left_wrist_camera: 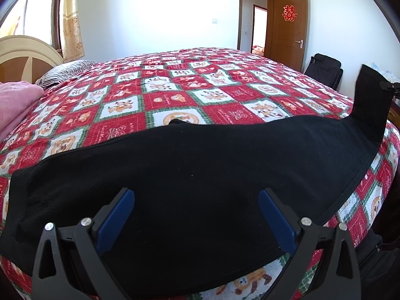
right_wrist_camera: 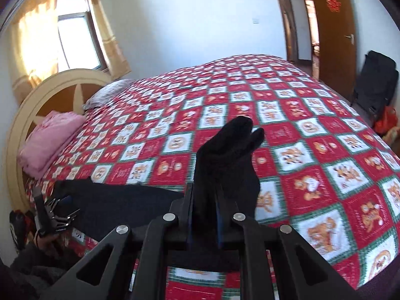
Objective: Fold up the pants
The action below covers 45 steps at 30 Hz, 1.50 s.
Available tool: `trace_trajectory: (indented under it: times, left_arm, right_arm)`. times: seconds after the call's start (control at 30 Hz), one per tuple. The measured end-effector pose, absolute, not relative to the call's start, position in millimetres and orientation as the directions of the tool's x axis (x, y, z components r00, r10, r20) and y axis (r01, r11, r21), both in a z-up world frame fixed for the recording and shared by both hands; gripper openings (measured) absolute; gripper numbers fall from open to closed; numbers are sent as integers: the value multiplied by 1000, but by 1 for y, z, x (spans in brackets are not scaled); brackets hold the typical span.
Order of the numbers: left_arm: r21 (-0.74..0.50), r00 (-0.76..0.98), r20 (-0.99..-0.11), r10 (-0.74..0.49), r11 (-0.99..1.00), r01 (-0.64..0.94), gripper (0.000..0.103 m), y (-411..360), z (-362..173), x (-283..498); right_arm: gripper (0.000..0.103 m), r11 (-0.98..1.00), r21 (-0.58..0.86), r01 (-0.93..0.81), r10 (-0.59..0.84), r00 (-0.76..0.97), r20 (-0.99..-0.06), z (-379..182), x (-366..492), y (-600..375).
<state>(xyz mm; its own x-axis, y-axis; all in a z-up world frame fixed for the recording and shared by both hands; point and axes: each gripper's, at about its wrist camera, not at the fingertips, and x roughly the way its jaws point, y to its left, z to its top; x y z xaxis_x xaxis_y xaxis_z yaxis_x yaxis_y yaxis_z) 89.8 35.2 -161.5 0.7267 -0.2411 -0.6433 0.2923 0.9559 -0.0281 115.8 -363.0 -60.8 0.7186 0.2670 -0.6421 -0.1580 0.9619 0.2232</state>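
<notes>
**Black pants spread along the near edge of a quilted bed, one end lifted**

Lying flat across the near side of the bed (left_wrist_camera: 190, 80), on a red, white and green checked quilt (right_wrist_camera: 312, 155): black pants (left_wrist_camera: 190, 165), dark knit fabric, smooth over most of the length, with a thin stitched seam running along the right-hand border. Draping slightly over the bed's near edge at the left end. Rising off the quilt at the right end, pinched upright and folding over itself in a soft, glove-like bunch in the right wrist view.

Hovering just over the middle of the pants: left hand-held gripper (left_wrist_camera: 196, 215), blue pads (left_wrist_camera: 117, 222) standing wide apart, nothing between them. Clamping the raised end of the pants: right hand-held gripper (right_wrist_camera: 205, 200), fingers drawn together on the fabric.

Leaving open room: most of the quilt beyond the pants, reaching to the far edge. Resting at the head end, well apart from the pants: a folded pink blanket (right_wrist_camera: 50, 142) and a striped pillow (left_wrist_camera: 62, 72), against a cream headboard (right_wrist_camera: 50, 92). Standing beyond the foot end, near the open wooden door (left_wrist_camera: 287, 27): a black bag (left_wrist_camera: 325, 70).
</notes>
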Motion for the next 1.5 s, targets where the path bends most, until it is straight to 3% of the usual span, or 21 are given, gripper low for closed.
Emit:
trace_trajectory:
  times: [0.6, 1.07, 1.17, 1.23, 1.33, 1.5]
  left_arm:
    - [-58, 700, -637, -324, 925, 376, 102, 17, -152, 83]
    - [-138, 658, -622, -425, 886, 443, 102, 1, -132, 92]
    - [-169, 633, -621, -462, 868, 467, 102, -9, -127, 99]
    - [-212, 602, -621, -501, 848, 486, 102, -18, -123, 103]
    - [-286, 543, -619, -568, 807, 517, 102, -33, -121, 111]
    - [-284, 512, -649, -563, 803, 524, 102, -62, -124, 122]
  right_arm:
    - [14, 913, 212, -348, 391, 607, -691, -100, 130, -251]
    - [14, 876, 161, -454, 398, 494, -773, -156, 143, -181]
    - [24, 850, 196, -488, 422, 410, -809, -171, 143, -174]
    - [31, 815, 259, -518, 491, 380, -784, -165, 137, -183]
    - [33, 796, 290, -531, 540, 408, -736, -148, 127, -206]
    - [36, 855, 298, -426, 505, 544, -670, -134, 123, -260]
